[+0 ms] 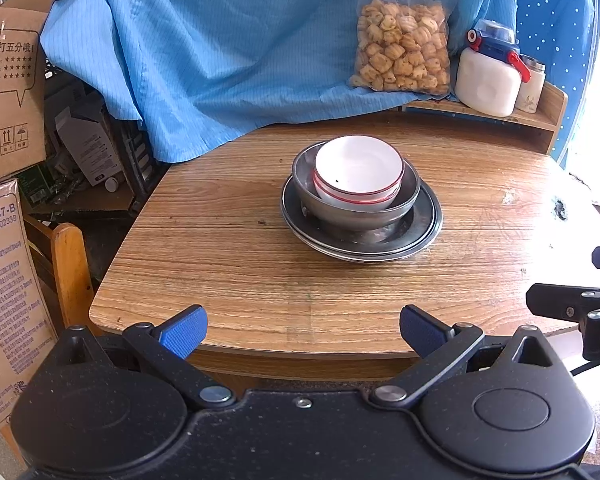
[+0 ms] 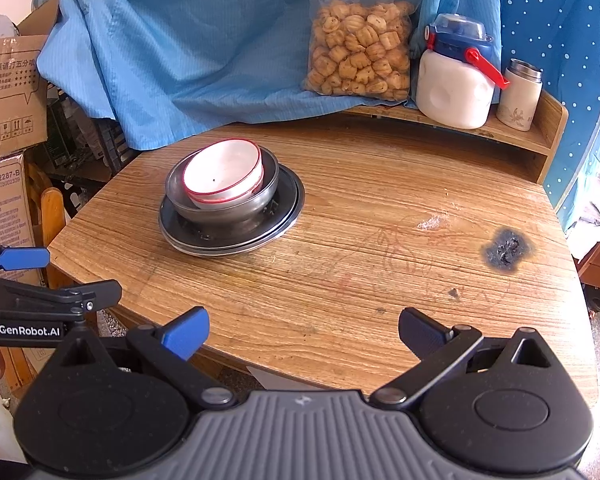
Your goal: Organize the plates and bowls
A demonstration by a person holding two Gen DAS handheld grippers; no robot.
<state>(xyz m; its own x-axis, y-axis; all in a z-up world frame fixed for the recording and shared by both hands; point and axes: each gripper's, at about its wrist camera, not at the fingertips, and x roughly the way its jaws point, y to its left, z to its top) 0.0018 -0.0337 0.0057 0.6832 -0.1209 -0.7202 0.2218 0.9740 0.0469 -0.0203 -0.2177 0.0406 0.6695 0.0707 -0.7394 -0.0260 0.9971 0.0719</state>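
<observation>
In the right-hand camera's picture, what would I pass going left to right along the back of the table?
Cardboard boxes → blue cloth → bag of snacks → white jug with blue lid → small flask → dotted blue fabric.

Glossy white bowls (image 1: 358, 168); dull metal plates (image 1: 362, 236); grained wooden table (image 1: 228, 248).

bowls (image 1: 359, 170) in bowl (image 1: 356, 204), on plates (image 1: 380, 240)

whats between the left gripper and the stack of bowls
Only bare wooden table lies between the left gripper and the stack of bowls, shown clearly in the left wrist view.
</observation>
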